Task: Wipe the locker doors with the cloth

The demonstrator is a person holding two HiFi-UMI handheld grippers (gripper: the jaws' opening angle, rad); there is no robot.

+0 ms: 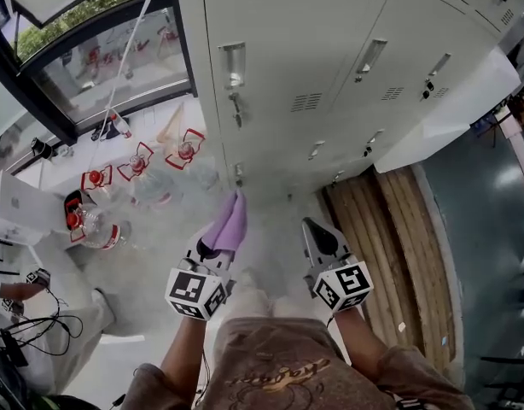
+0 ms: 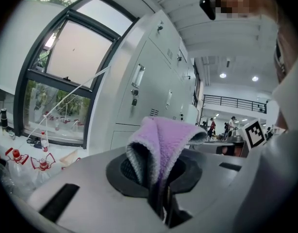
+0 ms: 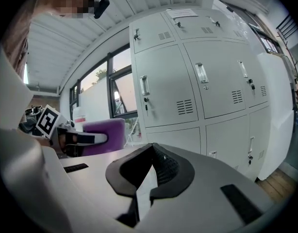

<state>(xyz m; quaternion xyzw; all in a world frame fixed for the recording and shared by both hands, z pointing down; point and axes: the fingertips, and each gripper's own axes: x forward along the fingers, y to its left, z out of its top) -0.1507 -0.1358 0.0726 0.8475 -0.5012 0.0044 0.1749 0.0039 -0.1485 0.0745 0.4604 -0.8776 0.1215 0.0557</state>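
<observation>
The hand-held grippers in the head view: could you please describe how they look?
The left hand-held gripper and the right hand-held gripper are each a pale grey wedge tapering to two jaws with dark ribbed pads. Each carries a white cube printed with black square markers. The person wears a brown printed top.

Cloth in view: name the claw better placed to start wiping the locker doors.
Left. The left claw is shut on the purple cloth, facing the locker doors; the right claw holds nothing.
</observation>
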